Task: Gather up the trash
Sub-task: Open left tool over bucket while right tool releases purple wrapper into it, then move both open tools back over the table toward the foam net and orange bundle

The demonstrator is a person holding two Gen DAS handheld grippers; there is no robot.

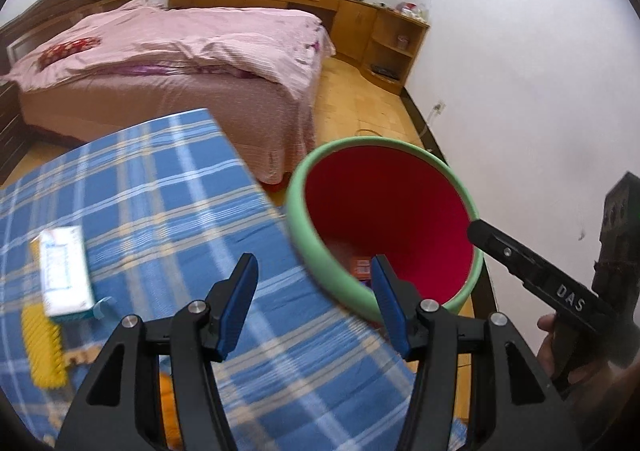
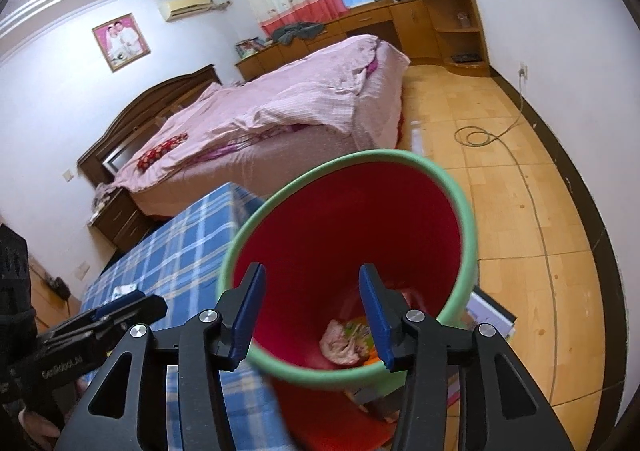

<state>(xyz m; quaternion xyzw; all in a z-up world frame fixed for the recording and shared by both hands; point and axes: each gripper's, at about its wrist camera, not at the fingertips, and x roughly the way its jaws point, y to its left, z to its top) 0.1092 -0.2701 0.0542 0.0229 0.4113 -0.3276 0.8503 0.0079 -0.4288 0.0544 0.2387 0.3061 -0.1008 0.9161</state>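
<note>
A red trash bin with a green rim [image 1: 298, 211] [image 2: 466, 211] stands beside the table with the blue plaid cloth [image 1: 152, 203] [image 2: 176, 247]. Crumpled trash [image 2: 340, 345] lies at its bottom; a small red item [image 1: 360, 265] shows inside too. My left gripper [image 1: 314, 301] is open and empty over the table edge near the bin rim. My right gripper [image 2: 312, 313] is open and empty above the bin mouth. A white and teal box [image 1: 64, 271] and a yellow ridged item [image 1: 42, 347] lie on the cloth at the left.
A bed with a pink cover [image 1: 180, 51] [image 2: 280, 107] stands behind the table. Wooden cabinets [image 1: 360, 19] line the far wall. A cable [image 2: 476, 135] coils on the wooden floor. A white box [image 2: 492, 315] lies on the floor by the bin.
</note>
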